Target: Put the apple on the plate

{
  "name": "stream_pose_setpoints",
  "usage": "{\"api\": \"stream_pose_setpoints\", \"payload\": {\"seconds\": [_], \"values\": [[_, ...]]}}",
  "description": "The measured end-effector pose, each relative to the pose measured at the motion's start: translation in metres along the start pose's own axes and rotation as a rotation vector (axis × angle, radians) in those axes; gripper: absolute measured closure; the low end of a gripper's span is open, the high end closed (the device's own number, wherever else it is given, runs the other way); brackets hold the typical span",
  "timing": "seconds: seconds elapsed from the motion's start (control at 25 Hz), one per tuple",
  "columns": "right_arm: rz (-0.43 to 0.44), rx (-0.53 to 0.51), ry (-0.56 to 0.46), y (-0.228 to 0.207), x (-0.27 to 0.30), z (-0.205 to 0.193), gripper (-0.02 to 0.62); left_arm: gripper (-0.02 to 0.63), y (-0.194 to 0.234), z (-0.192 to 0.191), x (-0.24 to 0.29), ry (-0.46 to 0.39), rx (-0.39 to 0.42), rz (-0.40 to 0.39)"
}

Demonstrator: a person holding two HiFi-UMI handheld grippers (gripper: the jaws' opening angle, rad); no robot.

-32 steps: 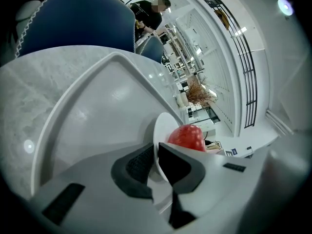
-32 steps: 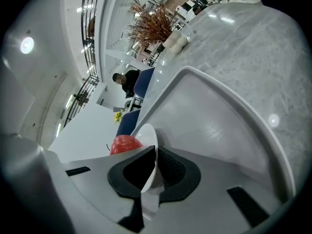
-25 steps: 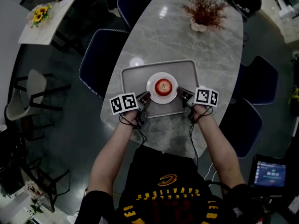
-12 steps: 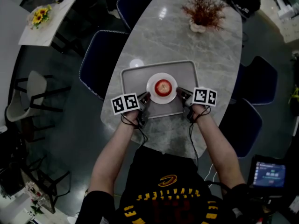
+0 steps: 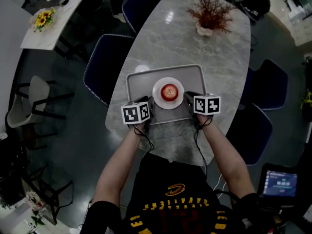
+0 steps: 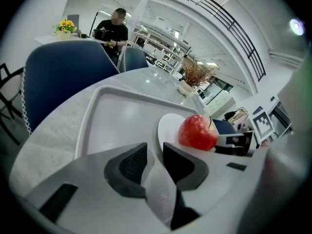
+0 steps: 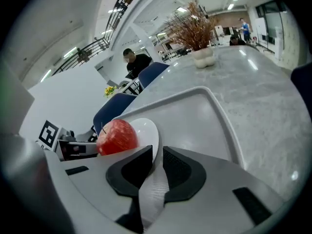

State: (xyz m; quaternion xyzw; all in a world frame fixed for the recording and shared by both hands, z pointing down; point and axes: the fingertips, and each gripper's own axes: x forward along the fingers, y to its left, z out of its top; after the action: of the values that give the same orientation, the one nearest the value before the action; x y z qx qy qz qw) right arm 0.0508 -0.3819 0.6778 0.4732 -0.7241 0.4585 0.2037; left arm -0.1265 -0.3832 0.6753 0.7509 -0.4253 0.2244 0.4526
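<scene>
A red apple [image 5: 169, 90] rests on a small white plate [image 5: 160, 97] in the middle of a grey tray [image 5: 138, 82] on the marble table. My left gripper [image 5: 150, 104] is at the plate's left rim and my right gripper [image 5: 188, 98] at its right rim. In the left gripper view the apple [image 6: 197, 132] sits just beyond the gripper [image 6: 155, 150], whose jaws are closed, with the plate's [image 6: 165, 126] edge running into their gap. In the right gripper view the plate [image 7: 148, 130] rim likewise enters that gripper's [image 7: 157, 155] closed jaws, beside the apple [image 7: 117, 136].
A pot of dried reddish twigs [image 5: 210, 13] stands at the table's far end. Blue chairs [image 5: 105, 65] [image 5: 270, 84] flank the table. A side table with sunflowers [image 5: 43, 18] is far left, a lit screen [image 5: 280, 183] lower right. A person [image 6: 113, 30] sits in the background.
Both grippers have rolled and drawn in closer to the plate, so their marker cubes sit nearer the tray. Apple and plate have stayed in place.
</scene>
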Motion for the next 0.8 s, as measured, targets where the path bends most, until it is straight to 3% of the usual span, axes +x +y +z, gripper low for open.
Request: {"api": "stream_pose_setpoints", "payload": {"seconds": [0.16,0.28,0.48,0.6,0.68,0.8], "values": [[-0.039,-0.067,-0.084,0.006,-0.026,0.009,0.543,0.515,-0.005,0.008,-0.024,-0.072,0.007,-0.015],[0.012,-0.096,-0.151,0.021,-0.051,0.012,0.543,0.515,-0.02,0.014,-0.048,-0.136,0.041,-0.028],[0.097,-0.146,-0.214,0.053,-0.092,-0.002,0.545,0.517,-0.051,0.009,-0.083,-0.242,0.165,-0.05],[0.121,-0.149,-0.229,0.069,-0.116,-0.024,0.545,0.519,-0.075,-0.009,-0.1,-0.264,0.216,-0.111],[0.132,-0.131,-0.242,0.076,-0.132,-0.037,0.545,0.593,-0.091,-0.023,-0.112,-0.266,0.252,-0.154],[0.14,-0.107,-0.261,0.083,-0.153,-0.055,0.545,0.604,-0.109,-0.046,-0.129,-0.251,0.298,-0.197]]}}
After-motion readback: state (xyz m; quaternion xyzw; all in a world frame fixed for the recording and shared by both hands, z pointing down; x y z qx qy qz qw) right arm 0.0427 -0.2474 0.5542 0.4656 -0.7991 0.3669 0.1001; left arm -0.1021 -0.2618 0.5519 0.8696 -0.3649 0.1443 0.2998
